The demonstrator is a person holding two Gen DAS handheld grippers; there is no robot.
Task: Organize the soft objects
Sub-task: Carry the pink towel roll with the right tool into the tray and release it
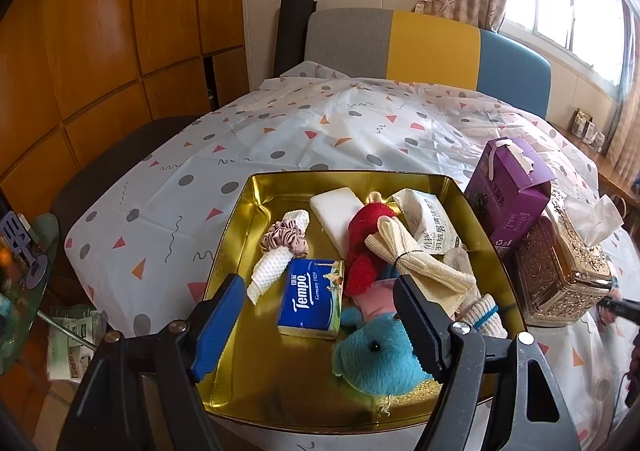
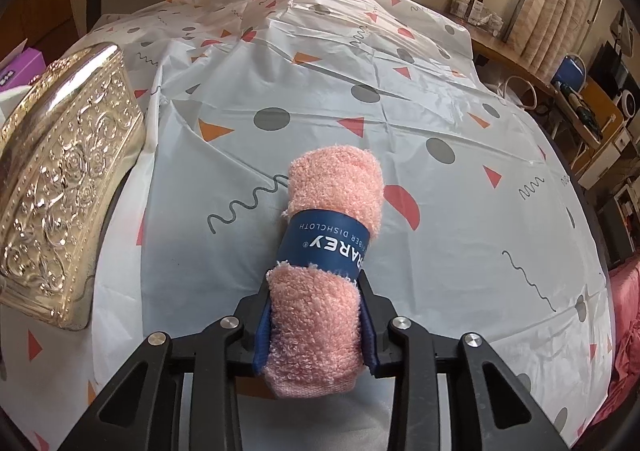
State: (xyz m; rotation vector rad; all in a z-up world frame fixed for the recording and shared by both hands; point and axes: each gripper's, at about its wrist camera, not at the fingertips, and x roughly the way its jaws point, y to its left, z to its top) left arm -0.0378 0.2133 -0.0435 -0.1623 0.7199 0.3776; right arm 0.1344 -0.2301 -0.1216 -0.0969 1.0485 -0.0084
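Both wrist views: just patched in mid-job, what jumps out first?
In the right wrist view, a rolled pink dishcloth with a blue paper band sits clamped in the right hand-held gripper above the patterned tablecloth. In the left wrist view, a gold tin tray crowded with soft things lies below the open left hand-held gripper, a blue plush toy nearest. An ornate gold tissue box stands at the tray's right.

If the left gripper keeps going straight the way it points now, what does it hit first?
Most likely the Tempo tissue pack in the gold tray, lying between the open left gripper fingers; the blue plush sits close alongside. Depth is uncertain.
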